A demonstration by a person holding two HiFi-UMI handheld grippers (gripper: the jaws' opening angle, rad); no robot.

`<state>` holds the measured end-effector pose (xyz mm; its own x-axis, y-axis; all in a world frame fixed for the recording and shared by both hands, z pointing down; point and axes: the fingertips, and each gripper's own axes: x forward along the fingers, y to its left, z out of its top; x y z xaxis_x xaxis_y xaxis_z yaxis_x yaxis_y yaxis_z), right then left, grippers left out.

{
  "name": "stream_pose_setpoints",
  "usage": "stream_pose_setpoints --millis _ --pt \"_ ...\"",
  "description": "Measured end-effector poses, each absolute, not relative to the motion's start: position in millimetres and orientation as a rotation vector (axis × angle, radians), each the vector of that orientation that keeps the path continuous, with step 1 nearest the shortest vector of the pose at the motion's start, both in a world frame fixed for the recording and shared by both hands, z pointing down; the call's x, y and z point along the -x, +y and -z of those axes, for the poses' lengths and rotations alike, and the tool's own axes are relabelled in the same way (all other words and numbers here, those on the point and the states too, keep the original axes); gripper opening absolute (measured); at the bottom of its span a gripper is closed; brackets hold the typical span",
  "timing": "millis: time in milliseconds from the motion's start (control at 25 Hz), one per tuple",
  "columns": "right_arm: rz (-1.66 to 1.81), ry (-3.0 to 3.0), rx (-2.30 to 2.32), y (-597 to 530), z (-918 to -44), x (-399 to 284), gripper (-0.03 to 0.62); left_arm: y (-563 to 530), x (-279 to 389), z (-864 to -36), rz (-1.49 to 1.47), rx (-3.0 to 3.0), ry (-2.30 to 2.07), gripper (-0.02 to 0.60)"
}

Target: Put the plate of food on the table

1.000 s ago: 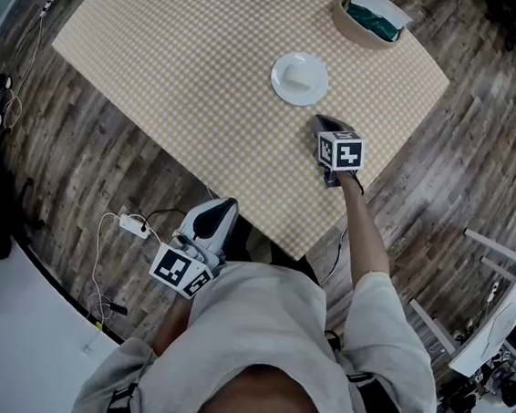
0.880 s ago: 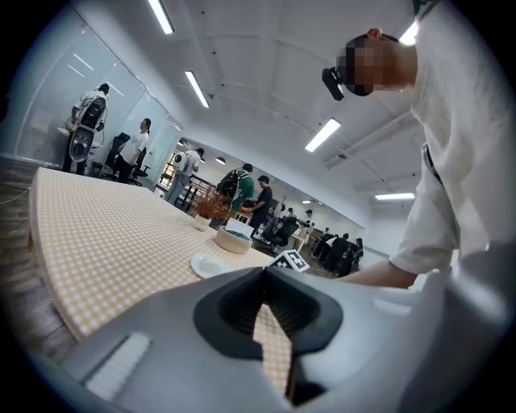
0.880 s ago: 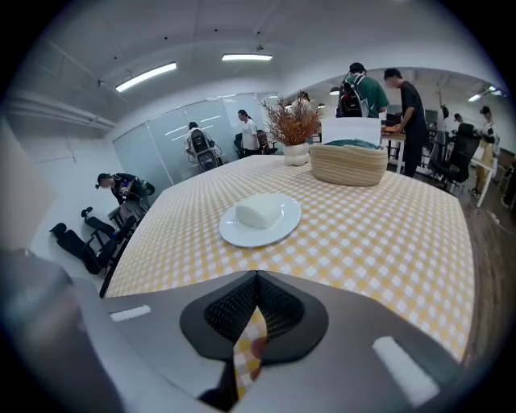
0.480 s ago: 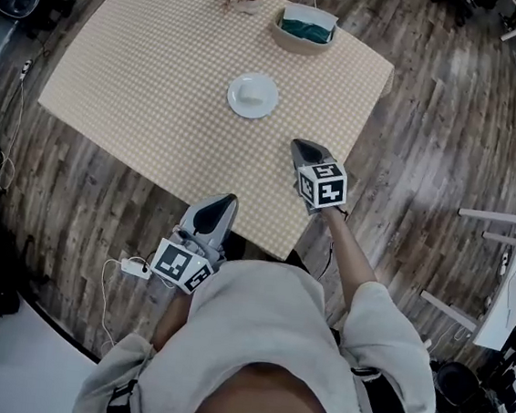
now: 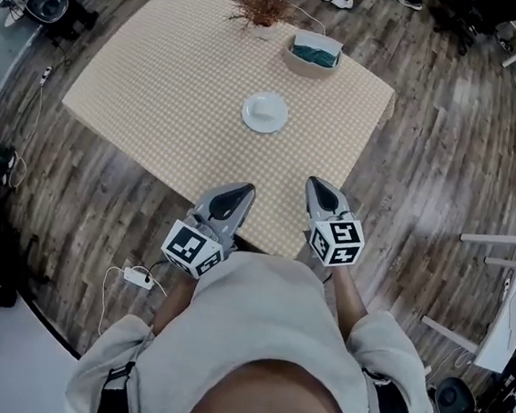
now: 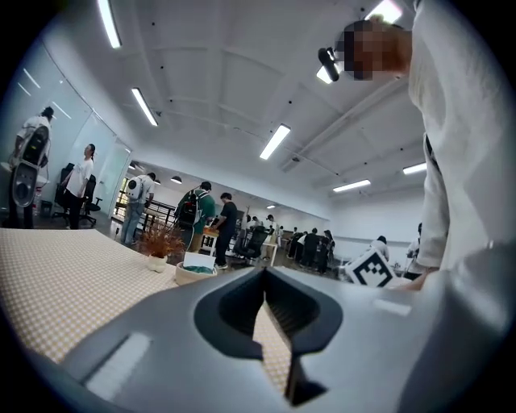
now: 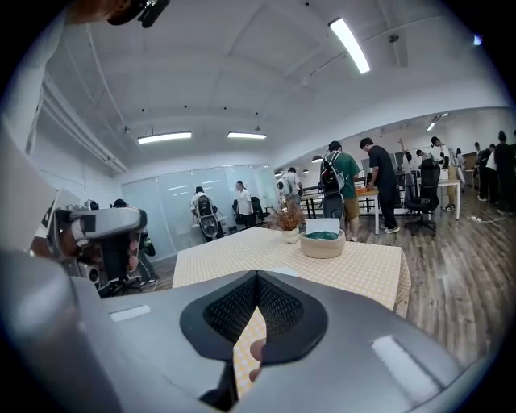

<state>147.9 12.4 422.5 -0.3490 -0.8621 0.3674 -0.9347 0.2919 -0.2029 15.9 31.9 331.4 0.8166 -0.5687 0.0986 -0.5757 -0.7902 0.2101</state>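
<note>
One checked table [image 5: 162,72] fills the view; over its near edge the left gripper [image 5: 239,192] and right gripper [image 5: 320,188] hang, jaws clenched on nothing. A basket [image 5: 314,53] sits by the far edge, and the white plate [image 5: 265,113], seemingly bearing pale food, rests mid-table.

Light grey short-sleeve tee [image 5: 262,339]; grey left gripper [image 5: 239,192] & right gripper [image 5: 319,185], each w/ b/w marker cube [image 5: 189,249].

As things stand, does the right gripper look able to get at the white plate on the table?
Probably yes. The right gripper hovers at the near edge of the checked tablecloth, jaws shut, and only bare cloth lies between it and the white plate; the basket stands beyond.
</note>
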Motion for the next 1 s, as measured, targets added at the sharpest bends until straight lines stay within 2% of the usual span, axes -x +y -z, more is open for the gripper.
stream_pose_setpoints --millis 400,1000 --pt "-0.490 -2.417 -1.717 71.2 -391.5 -130.7 -0.003 39.6 -14.9 -330.1 -0.056 -2.797 -0.859 0.009" --pt "-0.465 -2.430 -1.751 72.8 -380.9 -129.9 -0.003 52.8 -15.2 -334.6 -0.065 -2.783 -0.878 0.009"
